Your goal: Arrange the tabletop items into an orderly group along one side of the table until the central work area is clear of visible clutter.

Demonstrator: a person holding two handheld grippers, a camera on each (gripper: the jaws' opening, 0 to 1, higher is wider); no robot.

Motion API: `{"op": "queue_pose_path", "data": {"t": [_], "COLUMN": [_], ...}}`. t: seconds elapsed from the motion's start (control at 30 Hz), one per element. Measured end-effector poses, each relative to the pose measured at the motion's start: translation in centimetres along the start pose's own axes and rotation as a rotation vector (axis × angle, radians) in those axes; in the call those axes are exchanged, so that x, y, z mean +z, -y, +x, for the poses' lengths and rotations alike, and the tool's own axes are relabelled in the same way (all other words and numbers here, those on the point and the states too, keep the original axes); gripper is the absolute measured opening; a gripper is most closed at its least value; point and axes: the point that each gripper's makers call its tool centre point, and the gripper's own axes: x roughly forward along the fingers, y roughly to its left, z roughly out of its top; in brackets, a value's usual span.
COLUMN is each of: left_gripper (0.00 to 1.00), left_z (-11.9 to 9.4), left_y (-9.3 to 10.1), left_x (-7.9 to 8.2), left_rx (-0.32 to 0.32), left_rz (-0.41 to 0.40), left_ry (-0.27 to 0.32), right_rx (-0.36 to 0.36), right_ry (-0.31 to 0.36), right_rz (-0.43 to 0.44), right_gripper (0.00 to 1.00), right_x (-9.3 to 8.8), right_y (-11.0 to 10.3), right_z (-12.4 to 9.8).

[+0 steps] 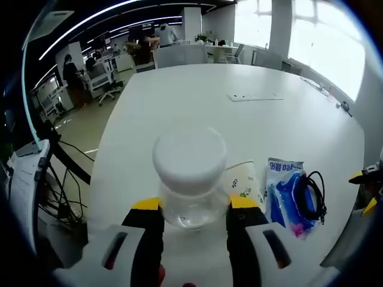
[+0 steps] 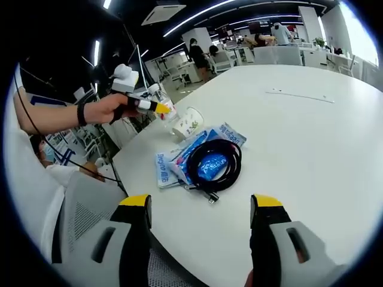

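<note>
White tabletop (image 1: 197, 95) under bright windows (image 1: 311, 36), office chairs (image 1: 108, 89) and desks beyond, people (image 1: 70, 72) standing far off, ceiling light strips (image 2: 197, 15) overhead, cables (image 1: 63, 197) by the floor

White table (image 2: 311, 137) with blue packet (image 2: 197, 156)

Paper cup (image 1: 242, 179): partly hidden behind the jar (image 1: 190, 176) in the left gripper view.
Blue packet (image 2: 197, 158): middle covered by the coiled black cable (image 2: 214, 164); print too small to read.
Jar base: screened by the left gripper (image 1: 194, 209) tips.
Background people: blurred, indistinct.
</note>
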Motion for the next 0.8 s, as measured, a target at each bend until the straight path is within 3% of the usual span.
{"op": "queue_pose_path", "data": {"t": [0.8], "left_gripper": [0.41], "left_z": [-0.03], "left_y": [0.22], "left_x": [0.44], "left_rx": [0.013], "left_rz": [-0.030], "left_ry": [-0.003], "right_rx": [-0.003], "right_ry": [0.003], "right_rz": [0.015], "right_gripper": [0.66], "right_x": [-0.36], "right_y": [0.24], "right_z": [0.26]}}
